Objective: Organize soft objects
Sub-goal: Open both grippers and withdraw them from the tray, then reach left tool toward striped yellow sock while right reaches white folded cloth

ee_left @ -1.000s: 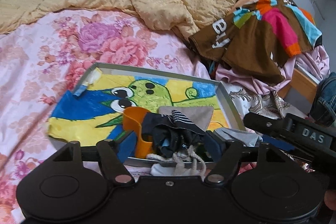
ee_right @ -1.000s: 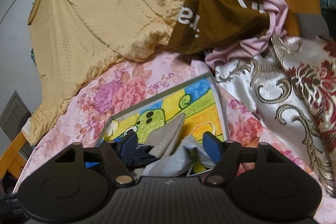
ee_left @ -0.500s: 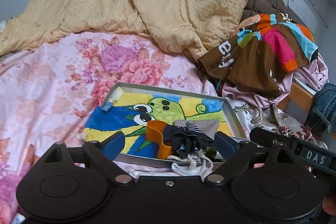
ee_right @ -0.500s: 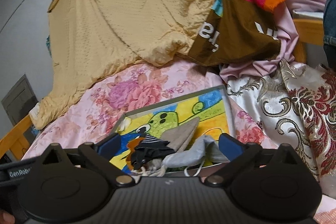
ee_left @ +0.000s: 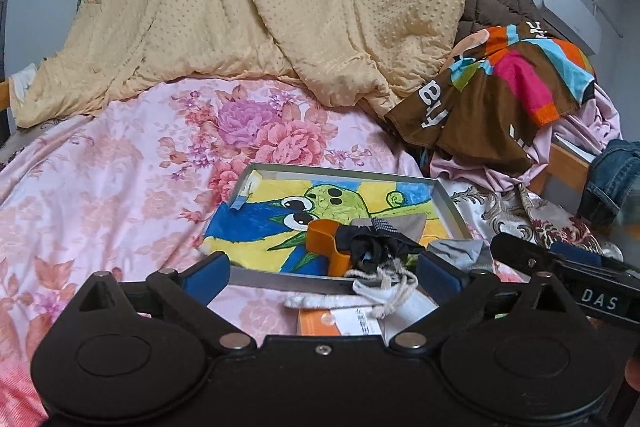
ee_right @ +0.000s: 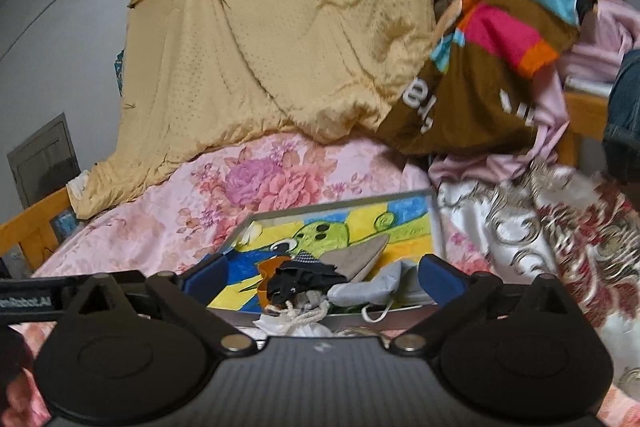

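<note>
A grey tray (ee_left: 280,279) with a yellow, blue and green cartoon lining lies on the flowered bed; it also shows in the right wrist view (ee_right: 436,223). In its near part lie a black cloth bundle (ee_left: 372,243), an orange piece (ee_left: 320,239), a beige flat piece (ee_right: 360,255) and a grey cloth (ee_right: 372,287). A white drawstring pouch (ee_left: 384,291) hangs over the near rim. My left gripper (ee_left: 324,275) is open and empty, just short of the tray. My right gripper (ee_right: 320,275) is open and empty, also just short of the tray.
A big yellow quilt (ee_left: 280,7) is heaped at the back of the pink flowered sheet (ee_left: 100,187). A brown and multicoloured cloth (ee_left: 500,95), pink fabric and a gold-patterned cover (ee_right: 540,227) lie to the right. An orange box (ee_left: 336,321) sits by the tray's near edge.
Both grippers have opened wide and drawn back and up from the tray. The black bundle and the grey cloth now lie loose in the tray.
</note>
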Available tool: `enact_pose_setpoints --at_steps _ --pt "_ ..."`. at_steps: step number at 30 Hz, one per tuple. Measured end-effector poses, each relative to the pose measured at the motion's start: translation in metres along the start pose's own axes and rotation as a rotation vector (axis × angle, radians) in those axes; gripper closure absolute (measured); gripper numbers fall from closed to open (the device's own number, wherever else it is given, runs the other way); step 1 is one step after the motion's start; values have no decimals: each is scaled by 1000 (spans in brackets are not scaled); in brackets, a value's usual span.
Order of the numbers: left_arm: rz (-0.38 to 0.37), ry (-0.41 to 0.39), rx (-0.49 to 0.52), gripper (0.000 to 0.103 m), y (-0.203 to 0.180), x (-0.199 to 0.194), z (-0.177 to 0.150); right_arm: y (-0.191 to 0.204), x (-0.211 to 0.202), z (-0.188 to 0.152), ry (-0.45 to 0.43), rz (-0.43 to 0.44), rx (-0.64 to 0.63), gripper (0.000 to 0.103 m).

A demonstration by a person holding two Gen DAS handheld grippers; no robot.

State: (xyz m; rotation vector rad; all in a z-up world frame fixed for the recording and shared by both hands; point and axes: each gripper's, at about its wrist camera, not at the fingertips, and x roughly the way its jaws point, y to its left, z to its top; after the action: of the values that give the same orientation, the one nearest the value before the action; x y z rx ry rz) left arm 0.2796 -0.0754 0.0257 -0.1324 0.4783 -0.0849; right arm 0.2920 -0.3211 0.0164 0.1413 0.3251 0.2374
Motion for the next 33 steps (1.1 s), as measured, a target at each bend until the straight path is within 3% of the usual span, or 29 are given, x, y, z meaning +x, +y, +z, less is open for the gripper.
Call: enact_pose_setpoints --at_steps 11,20,33 --pt "-11 3 10 2 6 -42 -19 14 -52 -10 -89 -50 -46 0" --pt "-46 -16 48 1 10 -86 -34 26 -82 -21 -84 -70 -60 0" --pt "-69 6 106 1 27 -119 -74 58 -115 -41 -30 -22 -117 0"
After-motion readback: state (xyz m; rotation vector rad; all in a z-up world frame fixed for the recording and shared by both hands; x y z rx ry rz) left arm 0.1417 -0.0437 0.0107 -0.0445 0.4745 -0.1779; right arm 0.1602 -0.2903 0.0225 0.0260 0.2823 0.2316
